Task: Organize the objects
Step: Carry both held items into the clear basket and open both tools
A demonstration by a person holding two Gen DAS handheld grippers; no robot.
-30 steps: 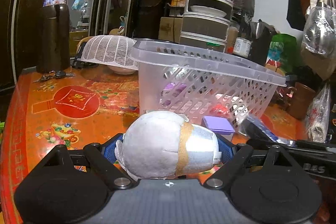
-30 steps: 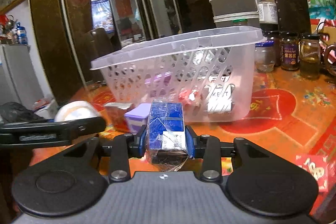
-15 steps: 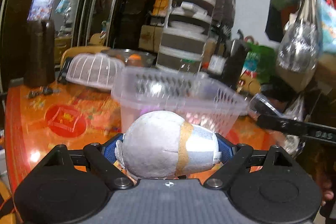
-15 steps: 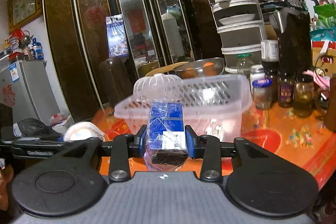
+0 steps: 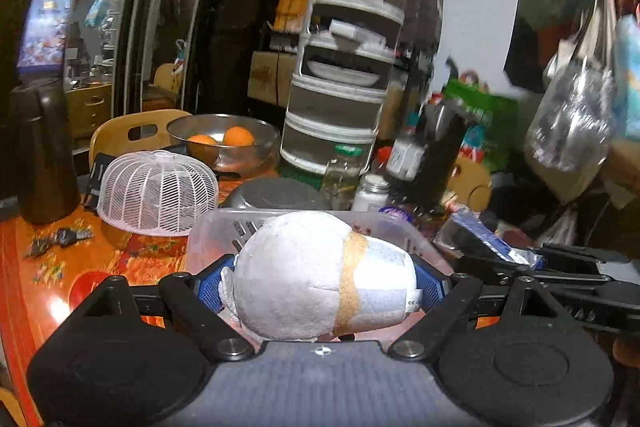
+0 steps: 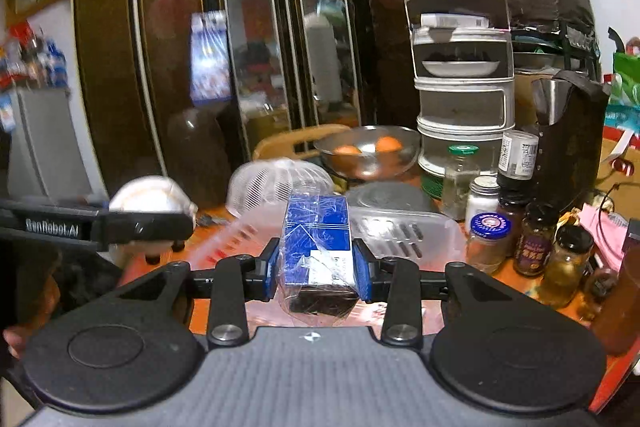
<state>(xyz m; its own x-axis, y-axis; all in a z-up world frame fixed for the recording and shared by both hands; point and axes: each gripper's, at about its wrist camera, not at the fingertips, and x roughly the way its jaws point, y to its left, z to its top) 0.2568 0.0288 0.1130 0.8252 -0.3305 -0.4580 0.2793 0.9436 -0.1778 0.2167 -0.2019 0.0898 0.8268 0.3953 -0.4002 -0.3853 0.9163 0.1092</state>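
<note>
My left gripper [image 5: 320, 281] is shut on a white plush toy [image 5: 316, 275] with a tan band, held up just above the near rim of the clear plastic basket [image 5: 216, 227]. My right gripper [image 6: 316, 263] is shut on a blue box wrapped in clear film [image 6: 318, 239], also raised over the basket [image 6: 400, 223]. In the right wrist view the left gripper [image 6: 160, 223] shows at the left with the plush toy [image 6: 148, 195]. In the left wrist view the right gripper [image 5: 532, 261] and the blue box [image 5: 484, 239] show at the right. The basket's inside is mostly hidden.
On the orange patterned table [image 5: 40, 267] stand a white mesh food cover [image 5: 156, 195], a metal bowl with oranges [image 5: 222, 143], a dark thermos [image 5: 44, 151], a tiered container stack [image 5: 344, 67] and several jars [image 6: 532, 243]. Keys [image 5: 60, 239] lie at the left.
Both grippers have risen with their objects still gripped. The basket now sits low in both views, seen from above its rim, and the things behind it have come into sight.
</note>
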